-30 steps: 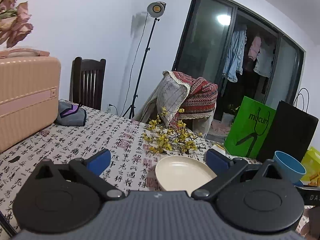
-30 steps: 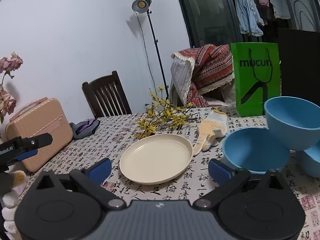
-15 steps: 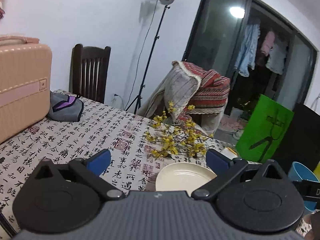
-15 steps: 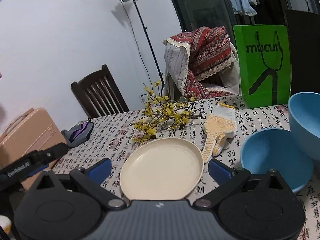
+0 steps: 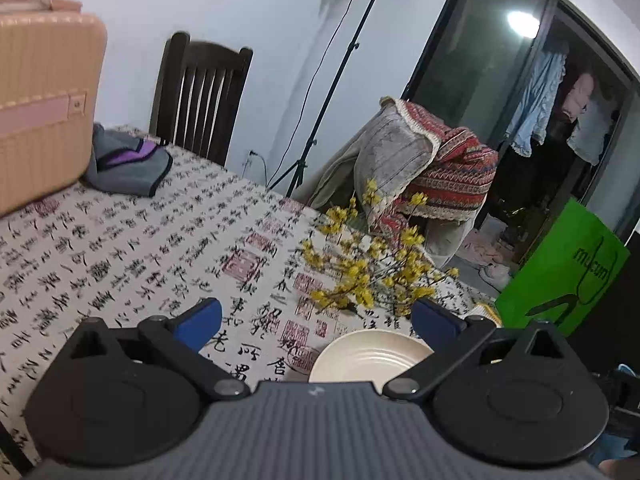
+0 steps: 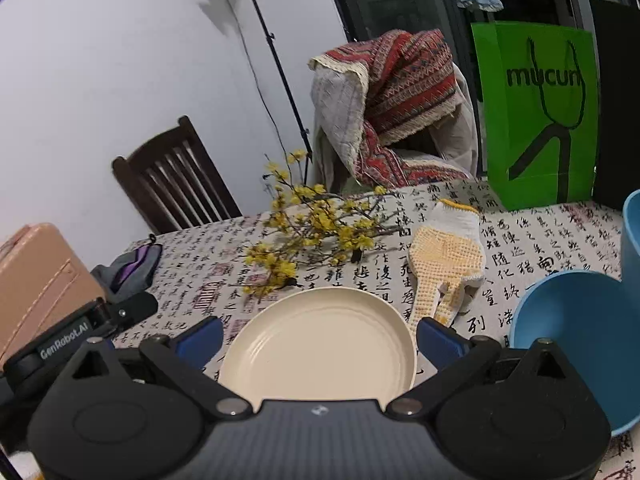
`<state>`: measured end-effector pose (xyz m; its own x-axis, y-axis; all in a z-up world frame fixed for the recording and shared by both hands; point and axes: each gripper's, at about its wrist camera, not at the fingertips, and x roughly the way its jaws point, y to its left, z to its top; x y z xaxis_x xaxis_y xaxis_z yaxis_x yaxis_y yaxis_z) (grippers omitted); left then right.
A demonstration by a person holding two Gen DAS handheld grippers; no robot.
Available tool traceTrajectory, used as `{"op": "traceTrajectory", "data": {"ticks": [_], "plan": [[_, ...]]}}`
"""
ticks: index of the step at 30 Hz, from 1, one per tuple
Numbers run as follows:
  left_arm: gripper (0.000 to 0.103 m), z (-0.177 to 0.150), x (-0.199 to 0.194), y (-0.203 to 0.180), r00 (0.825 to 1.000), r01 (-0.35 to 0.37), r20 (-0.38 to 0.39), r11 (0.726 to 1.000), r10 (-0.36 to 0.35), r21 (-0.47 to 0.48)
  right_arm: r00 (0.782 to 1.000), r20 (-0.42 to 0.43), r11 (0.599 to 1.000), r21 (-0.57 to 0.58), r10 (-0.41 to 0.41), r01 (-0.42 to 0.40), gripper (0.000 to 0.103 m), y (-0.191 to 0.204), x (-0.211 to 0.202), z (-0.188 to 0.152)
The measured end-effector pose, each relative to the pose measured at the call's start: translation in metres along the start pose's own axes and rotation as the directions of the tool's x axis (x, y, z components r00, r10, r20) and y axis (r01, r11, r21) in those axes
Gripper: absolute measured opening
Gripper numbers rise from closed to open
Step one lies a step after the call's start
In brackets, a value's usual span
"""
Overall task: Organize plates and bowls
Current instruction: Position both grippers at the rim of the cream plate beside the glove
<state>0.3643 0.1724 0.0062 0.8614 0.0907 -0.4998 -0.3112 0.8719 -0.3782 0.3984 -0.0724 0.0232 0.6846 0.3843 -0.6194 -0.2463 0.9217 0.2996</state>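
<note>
Plate (image 6: 320,344) near edge behind gripper body

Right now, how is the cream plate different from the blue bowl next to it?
The cream plate is flat and shallow; the blue bowl is deep with tall walls. The plate lies level on the tablecloth; the bowl tips, its opening turned toward the plate. The plate sits between the right gripper's open fingers; the bowl sits off to the side. Both are round and empty.
</note>
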Motion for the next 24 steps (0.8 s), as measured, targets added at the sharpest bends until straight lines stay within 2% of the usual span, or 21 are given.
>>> {"op": "traceTrajectory", "data": {"ticks": [6,10,15,18,22,24], "plan": [[0.103,-0.015,0.028,0.015,0.999,0.011,-0.047,0.999,-0.013,-0.042,0.998,-0.039,0.999,-0.015,-0.044,0.044,0.103,-0.003,0.031,0.000],[0.099,-0.026,0.044,0.017,0.998,-0.014,-0.068,1.000,0.013,-0.016,0.995,-0.067,0.997,-0.027,-0.068,0.066,0.103,-0.008,0.049,-0.003],[0.093,-0.038,0.057,0.017,0.994,-0.013,-0.108,1.000,0.012,-0.009,0.991,-0.089,0.995,-0.037,-0.100,0.097,0.101,-0.014,0.064,-0.006],[0.089,-0.042,0.059,0.016,0.994,-0.010,-0.110,1.000,0.010,0.003,0.989,-0.098,0.993,-0.040,-0.112,0.109,0.092,-0.017,0.071,-0.009],[0.082,-0.047,0.060,0.011,0.994,-0.004,-0.110,1.000,0.007,0.029,0.985,-0.114,0.990,-0.060,-0.131,0.125,0.085,-0.019,0.080,-0.014],[0.080,-0.050,0.061,0.008,0.994,-0.008,-0.108,0.999,0.013,0.048,0.982,-0.120,0.988,-0.073,-0.143,0.135,0.078,-0.021,0.084,-0.016]]}}
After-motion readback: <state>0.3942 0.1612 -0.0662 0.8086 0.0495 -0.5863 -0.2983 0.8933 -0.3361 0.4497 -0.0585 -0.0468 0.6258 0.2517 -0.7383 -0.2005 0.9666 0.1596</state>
